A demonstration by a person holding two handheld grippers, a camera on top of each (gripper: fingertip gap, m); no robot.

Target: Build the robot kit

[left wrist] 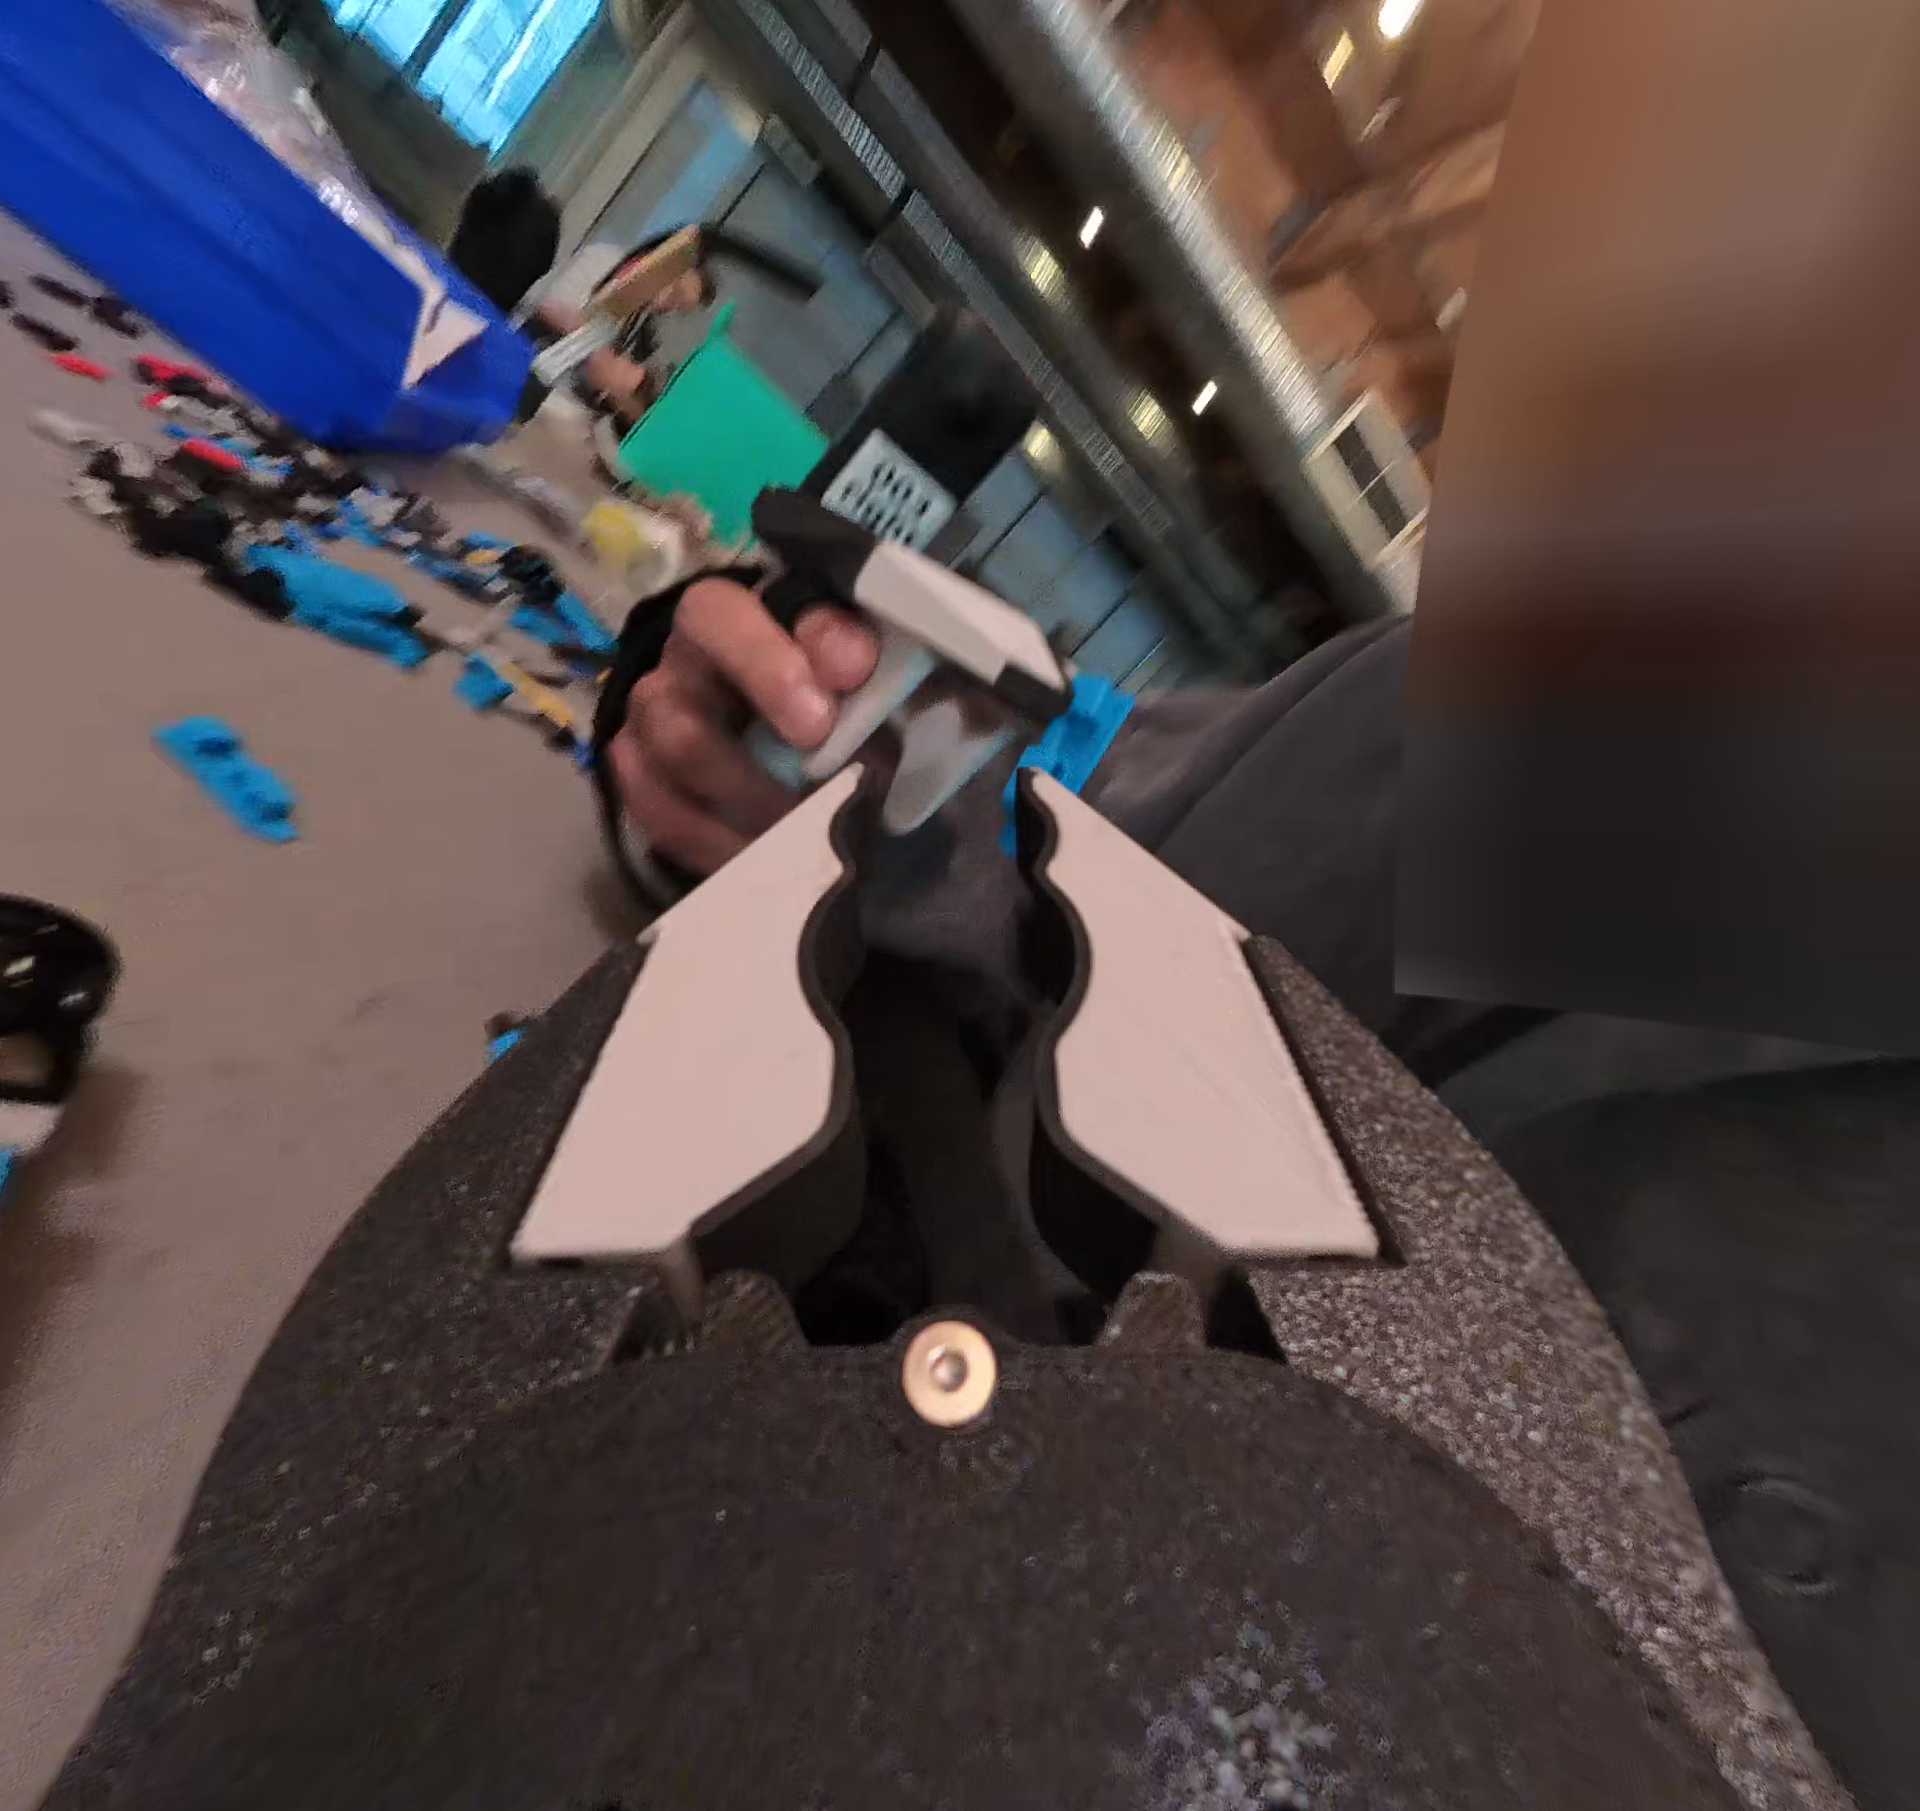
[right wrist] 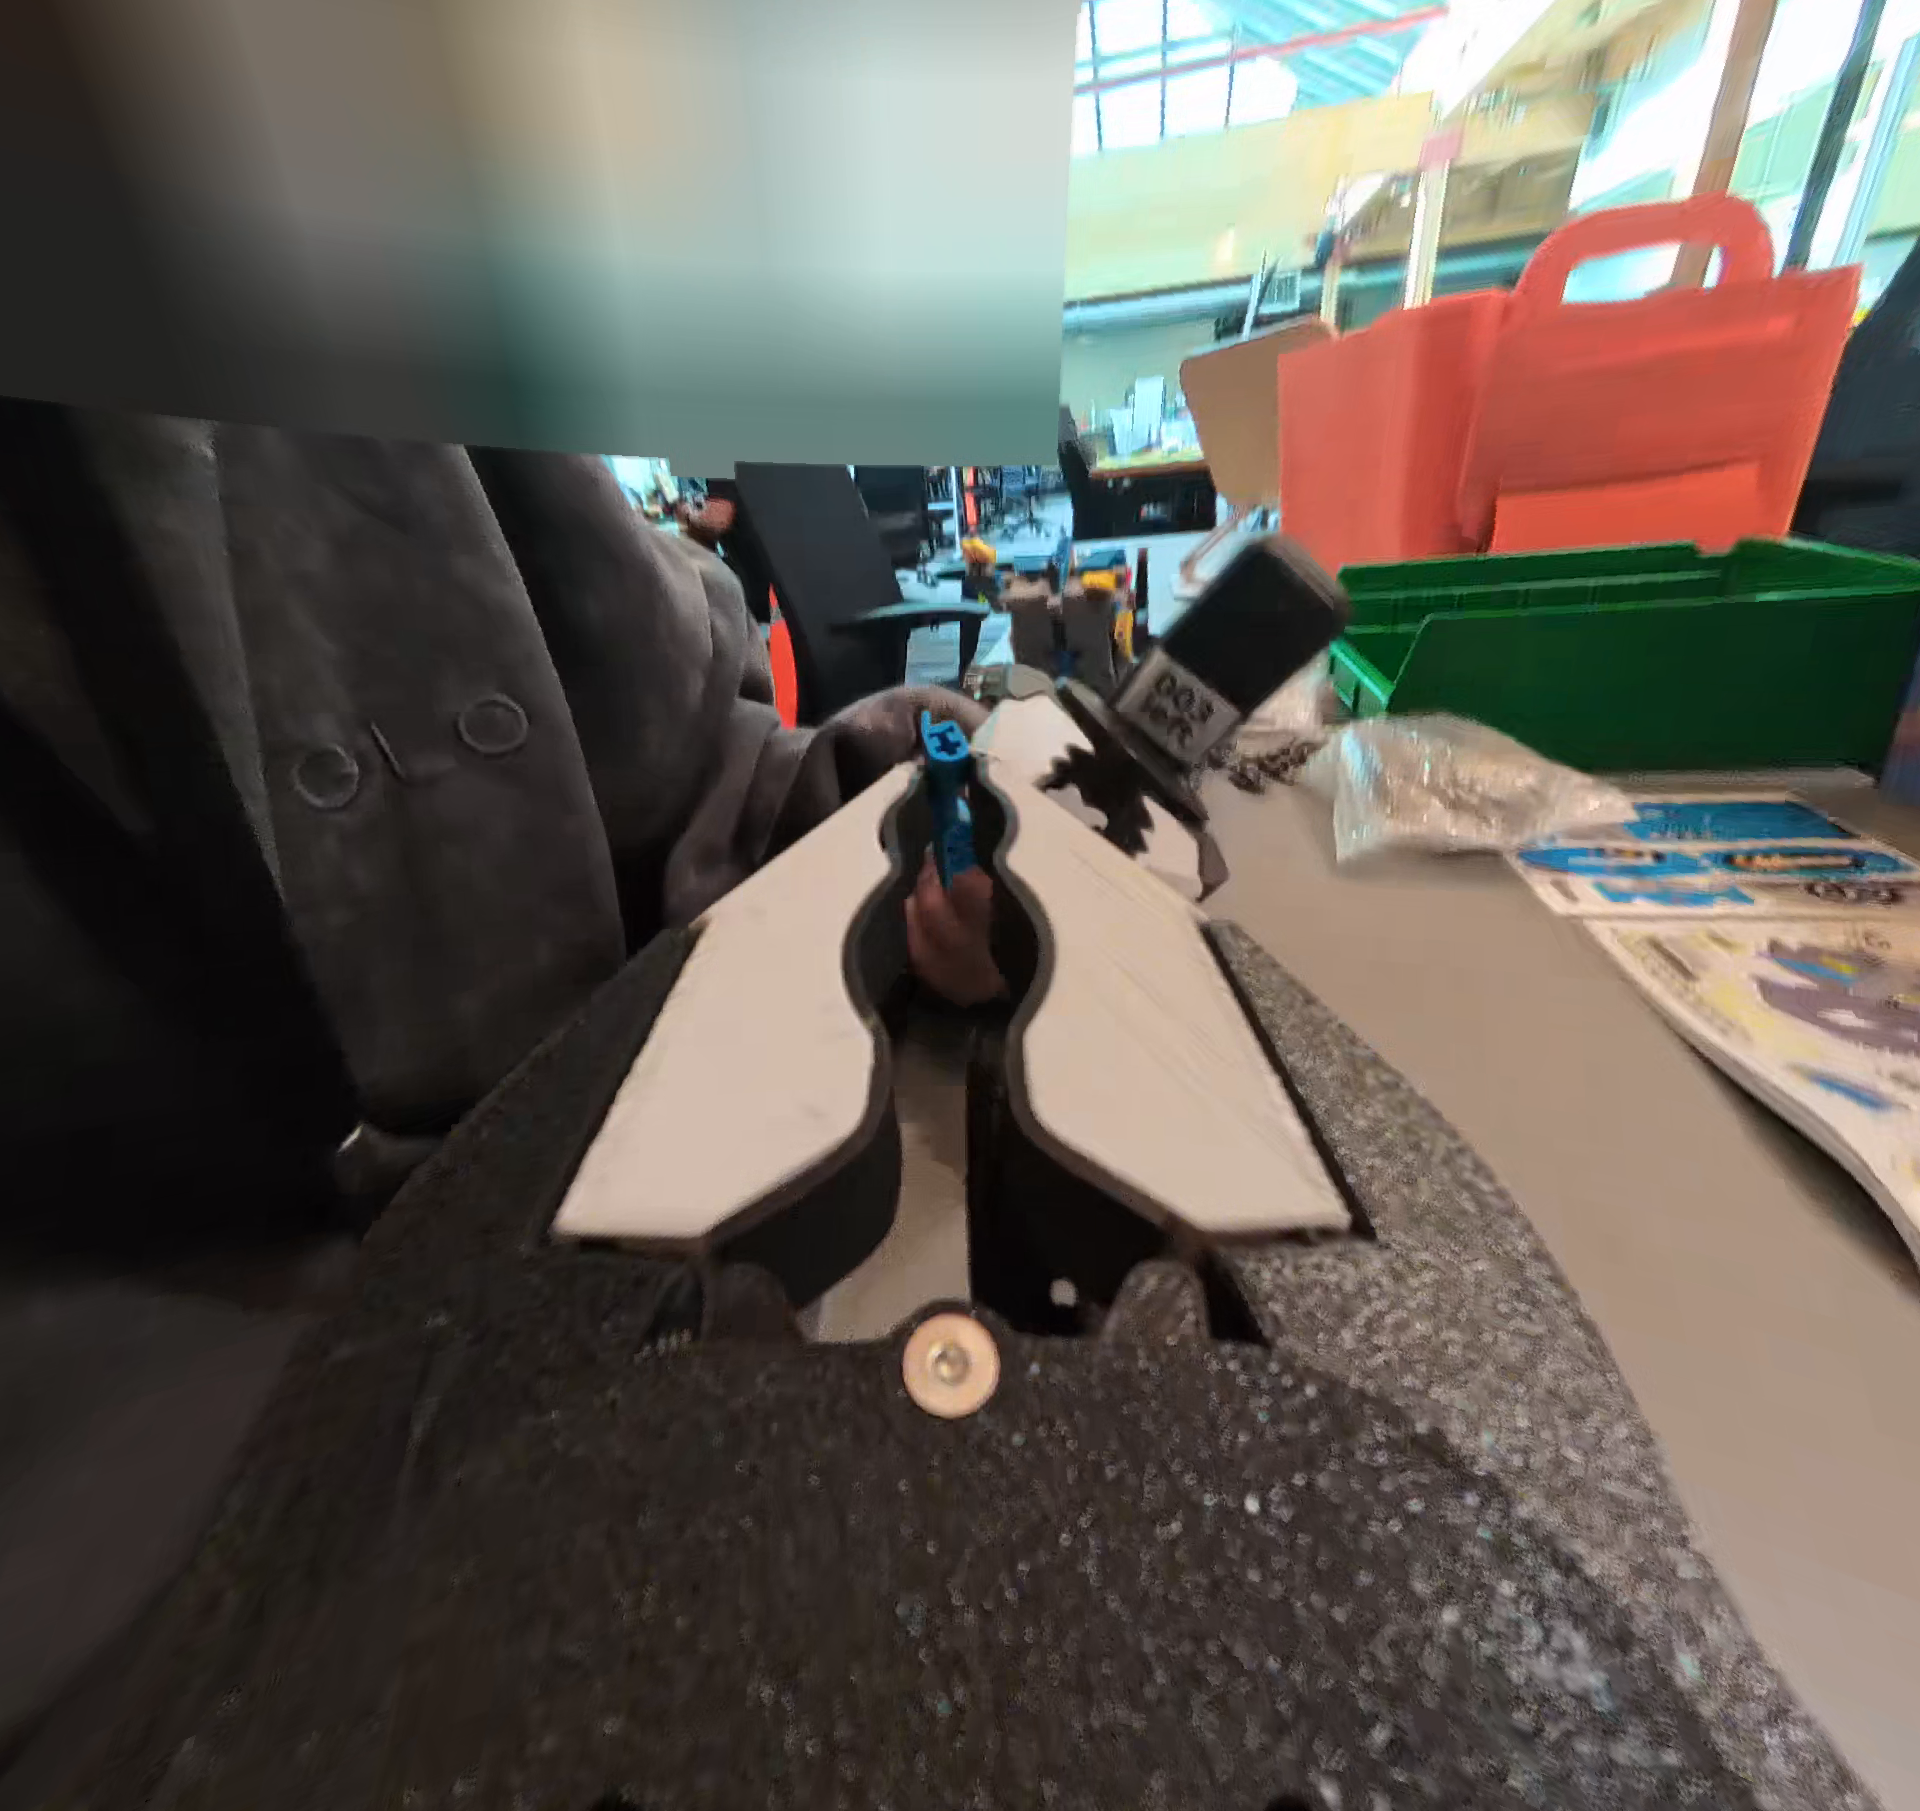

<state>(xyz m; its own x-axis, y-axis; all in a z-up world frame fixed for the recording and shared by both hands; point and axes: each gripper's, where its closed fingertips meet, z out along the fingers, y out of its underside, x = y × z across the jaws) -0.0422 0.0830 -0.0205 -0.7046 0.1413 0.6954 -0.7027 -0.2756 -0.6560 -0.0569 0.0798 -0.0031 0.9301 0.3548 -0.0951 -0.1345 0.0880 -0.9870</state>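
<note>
Right claw (right wrist: 948, 805) is clamping a slim blue plastic piece (right wrist: 951, 816) at twelve o'clock, looking light, rigid, best pinched mid-length; left claw (left wrist: 940, 785) is standing apart, empty.

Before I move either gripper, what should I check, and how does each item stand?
1. Right gripper shut on the blue piece: ok, the piece stands upright between its tips.
2. Left gripper open and empty: ok.
3. Gap between the two grippers: cannot tell; they sit close together and the left wrist view is blurred.
4. How deep the blue piece sits in the grip: cannot tell.
5. Free table to the right gripper's right: not ok; a plastic bag, a printed booklet and a green bin are there.
</note>
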